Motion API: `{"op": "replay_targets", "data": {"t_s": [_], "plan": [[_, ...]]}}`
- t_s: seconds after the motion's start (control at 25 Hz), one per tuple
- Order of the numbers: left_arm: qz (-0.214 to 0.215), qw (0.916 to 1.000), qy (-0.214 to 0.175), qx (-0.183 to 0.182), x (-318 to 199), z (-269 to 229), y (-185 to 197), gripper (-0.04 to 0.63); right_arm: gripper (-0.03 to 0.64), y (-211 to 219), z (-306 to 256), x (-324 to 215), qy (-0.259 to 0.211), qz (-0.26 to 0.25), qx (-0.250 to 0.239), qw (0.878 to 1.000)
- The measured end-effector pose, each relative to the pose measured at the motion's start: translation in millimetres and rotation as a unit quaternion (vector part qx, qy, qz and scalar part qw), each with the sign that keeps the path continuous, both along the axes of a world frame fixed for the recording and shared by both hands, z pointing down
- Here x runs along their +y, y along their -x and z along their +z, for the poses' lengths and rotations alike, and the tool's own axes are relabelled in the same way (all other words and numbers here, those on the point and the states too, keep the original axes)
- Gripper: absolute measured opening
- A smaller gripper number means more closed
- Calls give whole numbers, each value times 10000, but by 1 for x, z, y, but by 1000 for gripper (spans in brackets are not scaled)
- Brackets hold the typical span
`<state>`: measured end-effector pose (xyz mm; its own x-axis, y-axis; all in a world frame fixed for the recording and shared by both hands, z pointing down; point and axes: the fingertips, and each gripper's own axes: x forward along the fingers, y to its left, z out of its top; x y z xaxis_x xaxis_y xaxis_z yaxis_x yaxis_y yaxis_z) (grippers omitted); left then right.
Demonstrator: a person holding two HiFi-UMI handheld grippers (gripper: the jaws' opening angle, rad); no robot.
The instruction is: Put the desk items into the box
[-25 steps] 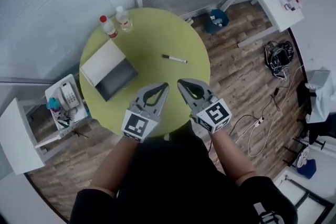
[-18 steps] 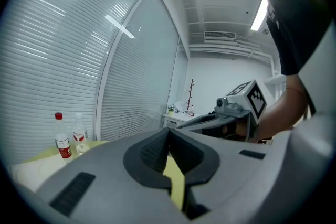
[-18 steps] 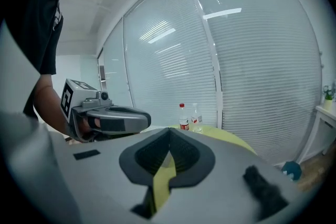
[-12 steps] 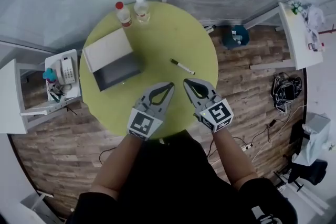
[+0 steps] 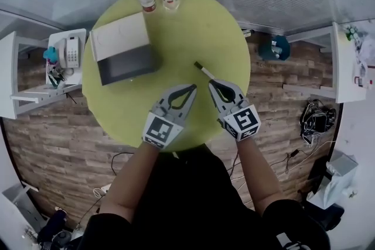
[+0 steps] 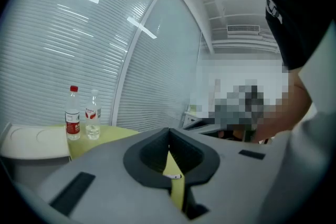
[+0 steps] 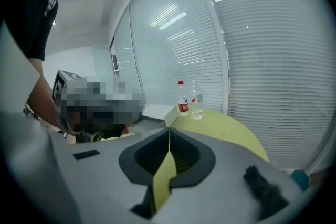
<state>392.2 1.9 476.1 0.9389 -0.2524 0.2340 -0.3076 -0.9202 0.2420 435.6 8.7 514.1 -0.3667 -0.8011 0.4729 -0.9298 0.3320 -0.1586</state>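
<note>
The pen (image 5: 205,71) lies on the worktop (image 5: 176,32) just past the right tongs (image 5: 212,84); whether they touch is unclear. Right and left tongs (image 5: 193,88) are clenched, empty.

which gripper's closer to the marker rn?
Right. The right gripper has its tips at the near end of the marker; the left gripper is farther off, to its left.

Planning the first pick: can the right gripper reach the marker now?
Probably yes: the marker lies just beyond the right gripper, nothing between them; its shut jaws must open first.
</note>
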Motion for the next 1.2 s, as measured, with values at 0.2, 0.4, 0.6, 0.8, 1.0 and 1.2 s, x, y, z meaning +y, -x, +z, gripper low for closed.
{"op": "replay_targets", "data": {"t_s": [0.2,0.4,0.6,0.8,1.0,1.2], "plan": [[-171,9998,32,51,-2,28,-7,12,18,-12,38,-7,170,-158,144,9996],[-361,9993,82,-15,-7,56,-13,12,18,-19,75,-14,387,-316,309,9983],[-502,9986,167,30,-15,82,-20,12,18,-25,107,-18,591,-469,509,9959],[-574,9982,157,43,-26,105,-30,12,20,-31,134,-25,718,-576,655,9936],[-603,9980,34,193,-34,118,-39,12,21,-34,158,-26,885,-745,759,9904],[-695,9968,-35,385,-49,122,-44,12,97,-34,174,-28,1002,-891,843,9874]]}}
